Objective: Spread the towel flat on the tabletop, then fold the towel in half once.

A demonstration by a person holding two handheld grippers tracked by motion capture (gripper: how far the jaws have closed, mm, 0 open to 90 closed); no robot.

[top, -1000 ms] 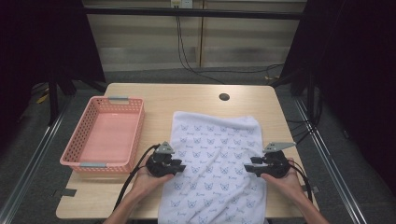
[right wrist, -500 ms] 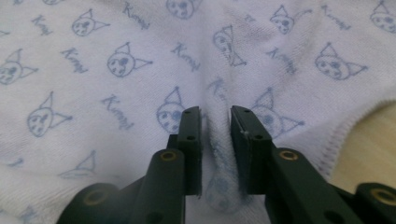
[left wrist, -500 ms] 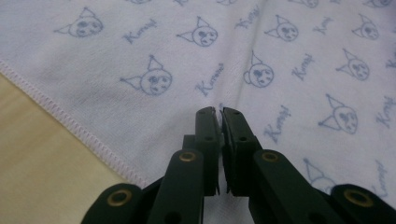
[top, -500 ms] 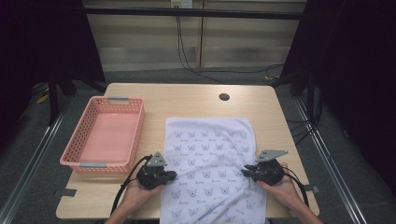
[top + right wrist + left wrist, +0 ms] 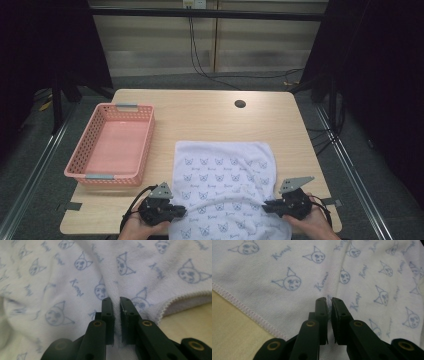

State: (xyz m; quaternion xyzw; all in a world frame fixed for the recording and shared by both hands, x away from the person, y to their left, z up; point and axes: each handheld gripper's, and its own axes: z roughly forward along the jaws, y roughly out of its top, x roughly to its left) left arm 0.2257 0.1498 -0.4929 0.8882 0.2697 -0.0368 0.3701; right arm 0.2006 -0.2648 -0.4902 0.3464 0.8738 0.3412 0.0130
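Both tongs are pinched onto the towel (image 5: pixel 225 190) right now. My left tongs (image 5: pixel 181 212) grip it near its left side, close to the counter's (image 5: pixel 200 120) front edge, and my right tongs (image 5: pixel 266 205) grip it near its right side, just as close to that edge. In the left gripper view the jaws have just been closing and now sit nearly together with a thin fold of white cloth (image 5: pixel 287 280) caught between the pads. It's the same story in the right gripper view: the jaws have just closed in and terry (image 5: pixel 75 290) is nipped in the narrow slot between them.

The towel lies spread over the front middle of the counter, its near end running to the front edge between my hands, with the pink basket (image 5: pixel 80 167) well apart at the left edge.

This thing is soft and limp, I reckon. It's light, with no stiffness at all, so it'll sag and drape wherever I'm not holding it. It's looped cotton by the look of it, which should be grippy rather than slick. Ridges are already rucking up between my two grips. The best hold is on the stitched hem (image 5: pixel 244 308) or the corners, where the cloth is doubled. A pinch in mid-panel like this gathers just a fold and may slip.
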